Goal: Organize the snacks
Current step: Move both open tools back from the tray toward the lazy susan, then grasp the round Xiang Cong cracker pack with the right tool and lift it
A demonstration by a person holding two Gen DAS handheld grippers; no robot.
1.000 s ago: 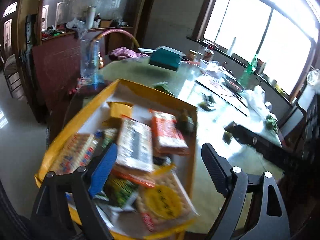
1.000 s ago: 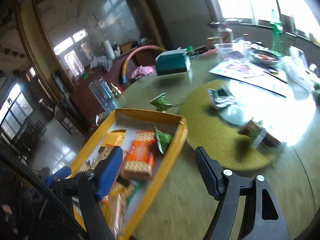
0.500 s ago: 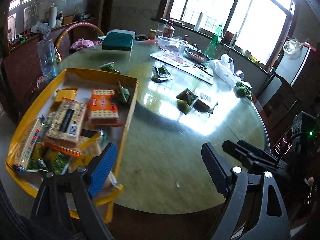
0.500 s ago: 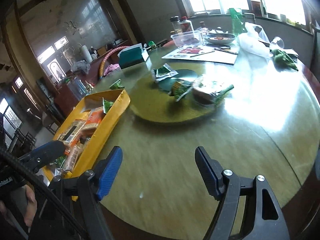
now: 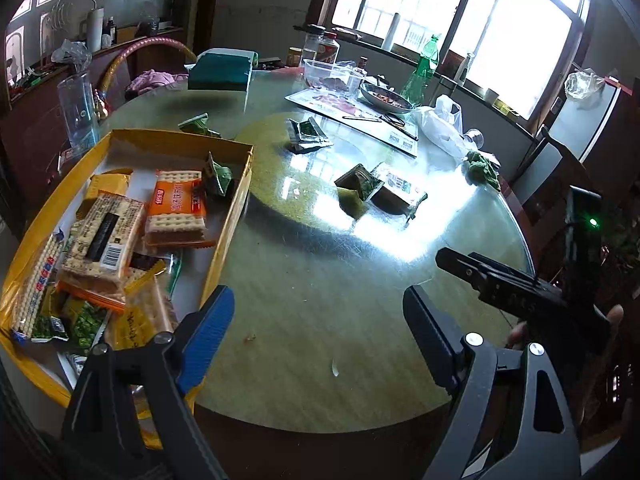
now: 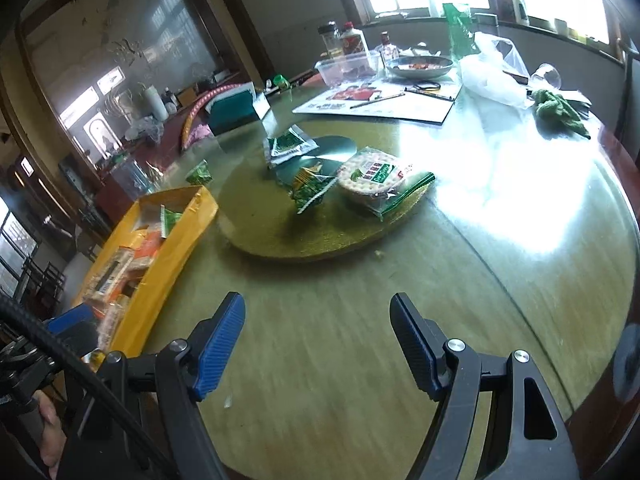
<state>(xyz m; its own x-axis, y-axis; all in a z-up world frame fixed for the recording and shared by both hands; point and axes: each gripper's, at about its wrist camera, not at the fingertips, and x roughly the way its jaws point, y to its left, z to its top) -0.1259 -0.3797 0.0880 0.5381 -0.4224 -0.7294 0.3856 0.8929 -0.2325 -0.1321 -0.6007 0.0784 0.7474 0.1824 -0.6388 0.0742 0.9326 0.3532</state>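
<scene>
Both grippers were just hanging over the near edge of the round glass-topped table (image 5: 320, 280), fingers spread wide and nothing in either one. The left gripper (image 5: 316, 336) sat by the corner of the shallow yellow cardboard tray (image 5: 230, 220), and the right gripper (image 6: 316, 344) was over bare tabletop further along.

The tray was on the table's left side, hanging a bit over the rim, and it was stuffed. From the left wrist you could see straight down into it: an orange pack of square crackers (image 5: 176, 208), a beige cracker pack with a barcode sticker (image 5: 100, 240), a small crumpled green packet (image 5: 218, 178) in the far corner, plus more yellow and green wrappers piled at the near end. The right wrist only caught the tray's yellow side wall and a sliver of the contents.

Past that, on the raised gold-green turntable (image 6: 272, 224) in the middle, some snacks were loose. The right wrist showed them way better: a round stack of crackers in a clear and green bag (image 6: 376, 184), a small green and yellow snack packet (image 6: 310, 188) just beside it, and a flat green and silver pouch (image 6: 290, 144) further back. One more little green packet (image 6: 199, 173) lay off the turntable, near the tray's far corner.

Only the left wrist view showed the right gripper from the side, a hand (image 5: 608, 316) behind it.
</scene>
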